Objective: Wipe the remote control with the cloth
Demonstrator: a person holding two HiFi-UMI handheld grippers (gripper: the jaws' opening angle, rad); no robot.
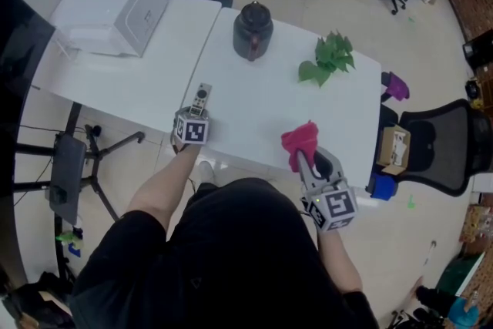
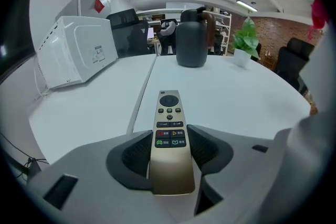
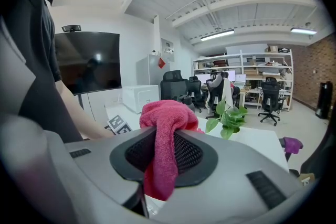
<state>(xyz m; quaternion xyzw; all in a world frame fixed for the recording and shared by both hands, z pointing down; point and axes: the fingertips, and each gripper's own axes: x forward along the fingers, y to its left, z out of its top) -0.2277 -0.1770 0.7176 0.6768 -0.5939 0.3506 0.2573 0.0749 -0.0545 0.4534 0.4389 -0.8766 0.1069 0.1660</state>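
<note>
A slim gold remote control (image 2: 169, 139) with dark buttons points away from me, and my left gripper (image 2: 169, 152) is shut on its lower half, a pad against each long side. In the head view the remote control (image 1: 201, 99) sticks out over the near left part of the white table (image 1: 254, 100), ahead of the left gripper (image 1: 194, 118). My right gripper (image 3: 164, 152) is shut on a pink-red cloth (image 3: 165, 139) that bunches above the jaws and hangs below them. The cloth (image 1: 300, 141) is raised near the table's front edge, to the right of the remote, apart from it, with the right gripper (image 1: 306, 162) below it.
A white microwave (image 1: 119, 8) stands at the back left. A dark kettle (image 1: 253, 30) is at the back middle and a leafy green plant (image 1: 327, 59) at the back right. A black office chair (image 1: 439, 146) with a box is beside the table's right end.
</note>
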